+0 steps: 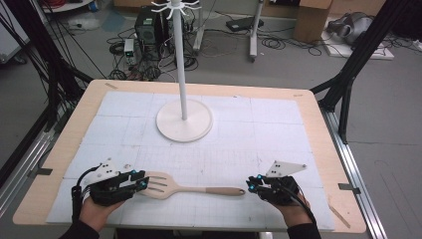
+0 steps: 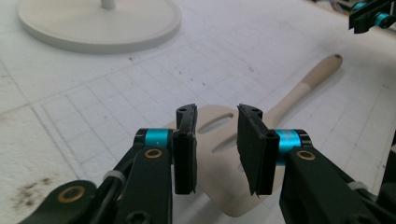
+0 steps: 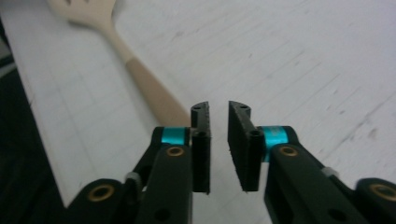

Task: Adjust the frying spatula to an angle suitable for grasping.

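The slotted spatula (image 1: 191, 188) lies flat, well short of the hook stand (image 1: 184, 118), nothing hung yet. Left gripper (image 1: 144, 180) hovers at its blade, right gripper (image 1: 250, 185) by its handle end, both with jaws slightly apart, gripping nothing.

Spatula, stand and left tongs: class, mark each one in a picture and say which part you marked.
spatula (image 1: 206, 189): high view, on the handle's middle.
stand (image 1: 171, 127): high view, on the bare round base.
left tongs (image 2: 217, 140): left gripper view, midway between the tips, above the spatula's slotted blade.
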Motion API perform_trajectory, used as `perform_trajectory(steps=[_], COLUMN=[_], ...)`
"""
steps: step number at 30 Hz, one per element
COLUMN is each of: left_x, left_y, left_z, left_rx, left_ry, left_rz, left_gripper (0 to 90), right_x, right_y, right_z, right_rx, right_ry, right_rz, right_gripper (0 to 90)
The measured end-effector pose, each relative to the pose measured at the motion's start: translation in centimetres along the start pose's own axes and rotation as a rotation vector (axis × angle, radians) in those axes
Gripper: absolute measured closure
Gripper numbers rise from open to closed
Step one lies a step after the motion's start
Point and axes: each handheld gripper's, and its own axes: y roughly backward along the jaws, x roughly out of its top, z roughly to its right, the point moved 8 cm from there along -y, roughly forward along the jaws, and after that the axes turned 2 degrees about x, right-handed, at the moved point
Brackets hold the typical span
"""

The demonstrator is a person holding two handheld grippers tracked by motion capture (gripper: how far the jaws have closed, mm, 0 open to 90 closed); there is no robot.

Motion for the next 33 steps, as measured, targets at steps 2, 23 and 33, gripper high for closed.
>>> perform_trajectory(steps=[2,23,33], left_x=[-0.3,-1.5,-1.6], left_y=[-0.4,-0.3,-0.2], left_z=[0.3,1.5,2.3], left_rx=[-0.006,-0.045,-0.077], left_ry=[-0.007,-0.010,-0.018], left_rz=[-0.020,-0.090,-0.102], left_gripper=[71.6,76.5,76.5], right_x=[-0.8,-0.1,1.3], right_y=[-0.2,-3.0,-5.4], right_z=[-0.5,0.8,2.4], right_rx=[0.012,-0.017,-0.045], right_ry=[0.023,0.010,0.010], right_rz=[-0.041,-0.072,-0.093], right_gripper=[84.3,88.5,88.0])
